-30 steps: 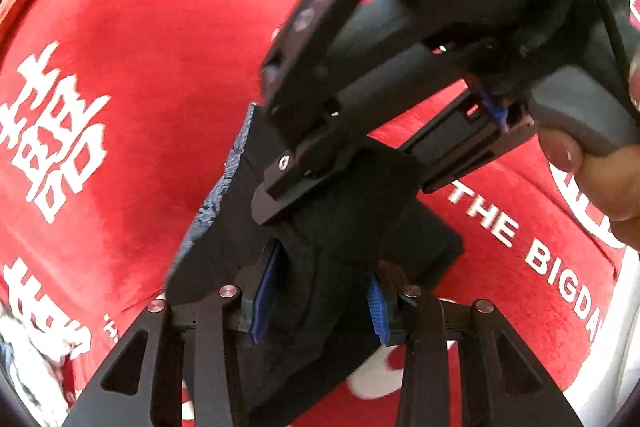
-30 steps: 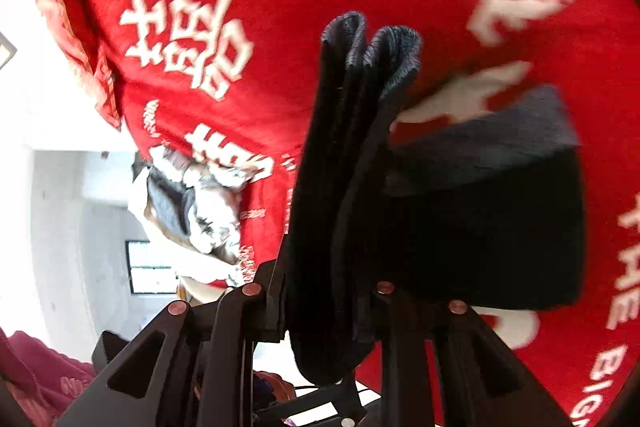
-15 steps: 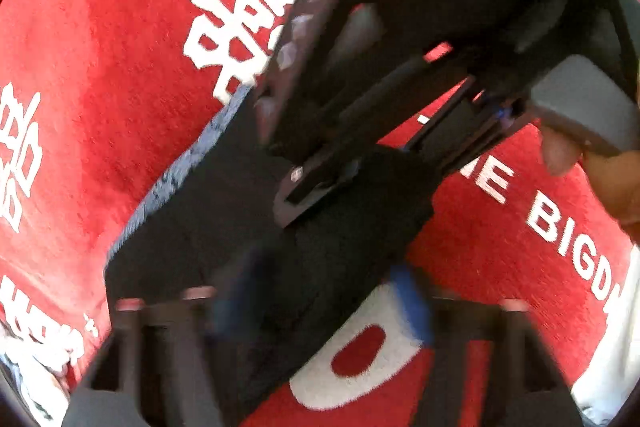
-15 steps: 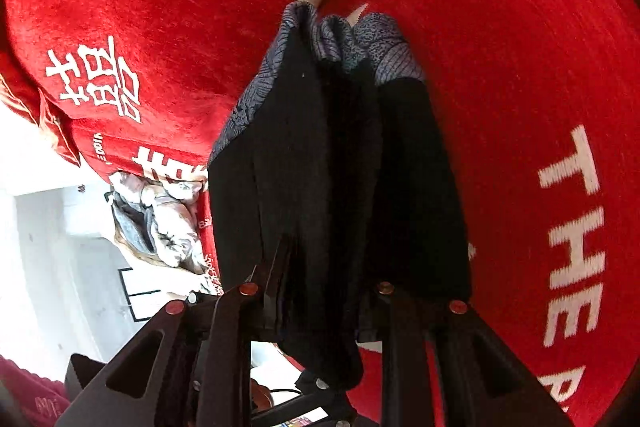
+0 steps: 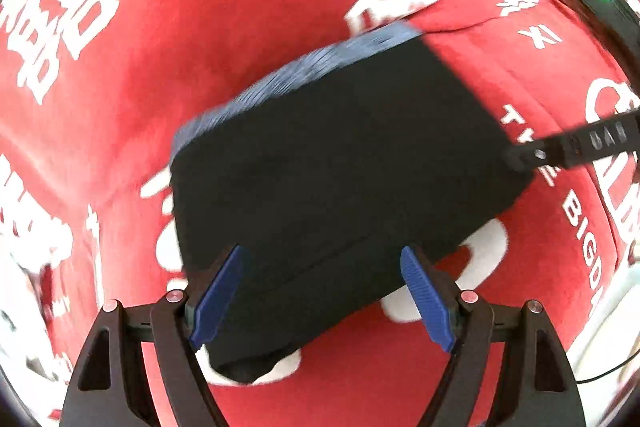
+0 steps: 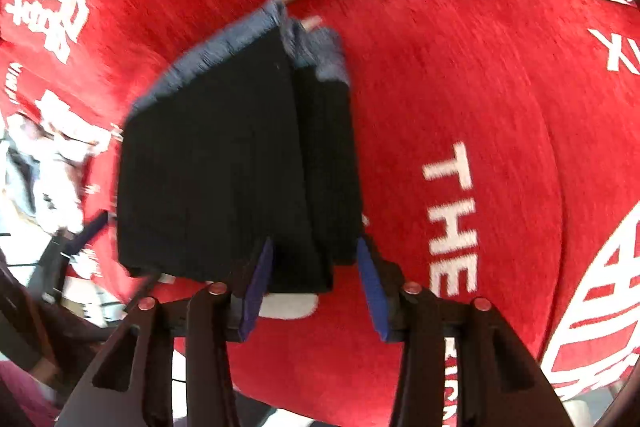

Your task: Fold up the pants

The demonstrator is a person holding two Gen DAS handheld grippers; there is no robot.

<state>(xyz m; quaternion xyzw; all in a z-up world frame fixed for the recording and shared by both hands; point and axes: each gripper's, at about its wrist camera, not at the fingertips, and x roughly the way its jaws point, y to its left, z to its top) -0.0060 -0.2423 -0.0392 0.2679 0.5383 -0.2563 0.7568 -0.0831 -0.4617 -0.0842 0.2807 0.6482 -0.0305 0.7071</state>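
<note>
Lying folded into a compact dark rectangle, the black fabric pants (image 5: 332,187) are resting on a red plush cloth with white printed lettering and characters (image 5: 200,27), which is covering the surface beneath. In the left wrist view, the left gripper (image 5: 322,291) is hovering at the near edge of the bundle with its blue-padded fingers (image 5: 218,291) spread wide, one on each side of the cloth's lower edge and not pinching it. A bluish-grey band of the pants is showing along the far edge. At the right side of that view, a dark finger of the right gripper (image 5: 576,143) is reaching to the bundle's corner. In the right wrist view, the pants (image 6: 224,171) are showing several stacked layers at their side, and the right gripper (image 6: 316,279) is standing with its blue-padded fingers (image 6: 372,291) parted around the near end of the stack; whether the pads are touching the fabric cannot be told. Both views are slightly blurred.
</note>
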